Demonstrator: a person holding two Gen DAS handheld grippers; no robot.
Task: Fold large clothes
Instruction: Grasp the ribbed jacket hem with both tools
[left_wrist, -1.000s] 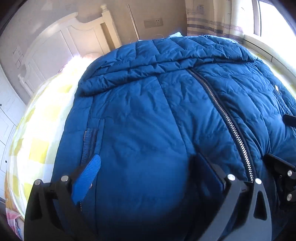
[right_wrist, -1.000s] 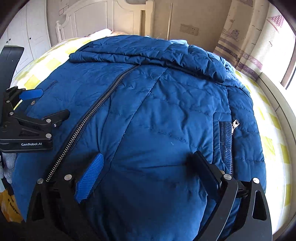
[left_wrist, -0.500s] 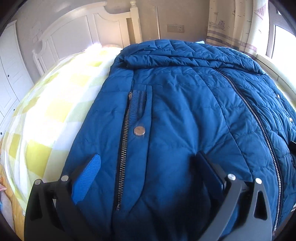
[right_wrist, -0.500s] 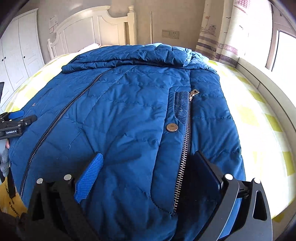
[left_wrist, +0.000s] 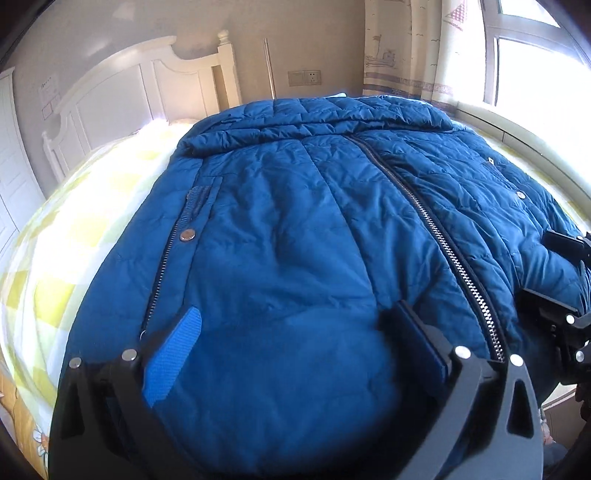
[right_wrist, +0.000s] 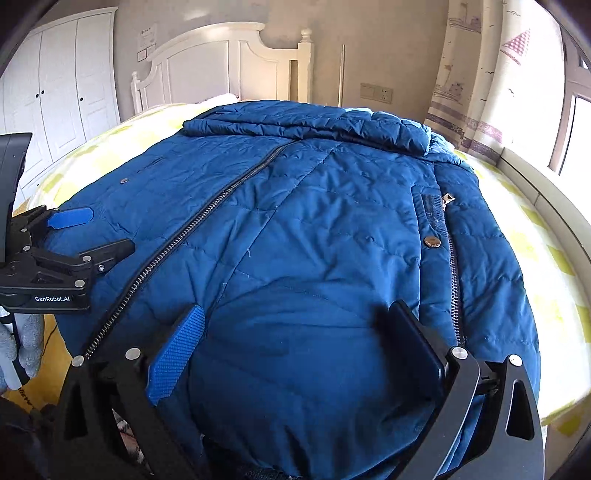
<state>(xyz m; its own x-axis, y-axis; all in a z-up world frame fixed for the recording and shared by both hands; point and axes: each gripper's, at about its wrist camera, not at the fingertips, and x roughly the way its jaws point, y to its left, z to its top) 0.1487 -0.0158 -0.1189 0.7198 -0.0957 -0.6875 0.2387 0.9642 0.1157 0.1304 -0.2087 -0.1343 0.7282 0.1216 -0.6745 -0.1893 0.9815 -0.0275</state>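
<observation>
Blue quilted down jacket (left_wrist: 295, 240) lay front-up and zipped on the bed, filling most of both wrist views; collar at 12 o'clock toward the headboard (right_wrist: 207, 62), hem at 6 o'clock nearest the grippers. Main zipper (left_wrist: 443, 243) ran from collar to hem. Sleeves not separately distinguishable, probably lying along or under the sides.

Left gripper (left_wrist: 291, 354) sat over the hem just left of the zipper, jaws spread wide, blue pad (left_wrist: 171, 360) at 7 o'clock, nothing between them. Right gripper (right_wrist: 295, 350) sat over the hem on the far side of the zipper, jaws likewise apart and empty. Contact with fabric could not be told from either view.

Judgement: both tools flank the centre line at the hem, a symmetric start for grasping the bottom edge and folding toward the collar; no fold made yet.

Pocket snap (right_wrist: 431, 242) and pocket zipper at 3 o'clock in the right view. Yellow-checked bedsheet (right_wrist: 535, 221) showed around the jacket; white wardrobe (right_wrist: 55, 96) at 10 o'clock, curtain (right_wrist: 476, 74) at 2 o'clock
</observation>
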